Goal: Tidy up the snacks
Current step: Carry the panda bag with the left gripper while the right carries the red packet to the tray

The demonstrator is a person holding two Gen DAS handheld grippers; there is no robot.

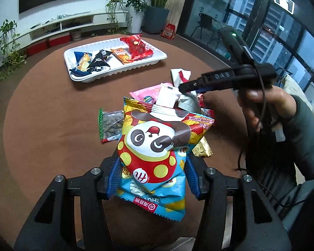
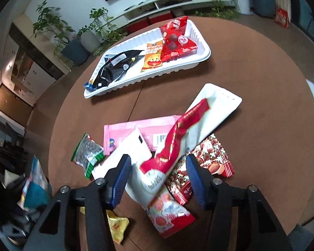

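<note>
My left gripper (image 1: 151,173) is shut on a blue, red and yellow panda snack bag (image 1: 157,146) and holds it above the round brown table. A white tray (image 1: 115,71) at the far side holds several snack packets, among them a red bag (image 1: 138,47). My right gripper (image 2: 158,179) is open over a pile of loose snacks, its jaws either side of a white and red packet (image 2: 178,146). It also shows in the left wrist view (image 1: 184,87), held over the pile. The panda bag shows blurred at the left edge of the right wrist view (image 2: 35,186).
The pile holds a pink packet (image 2: 140,133), a green-edged nut bag (image 2: 86,152), a red nut-print bag (image 2: 207,163), a strawberry packet (image 2: 167,215) and a yellow packet (image 2: 117,228). The tray (image 2: 201,58) lies beyond. Plants and a TV bench stand behind the table.
</note>
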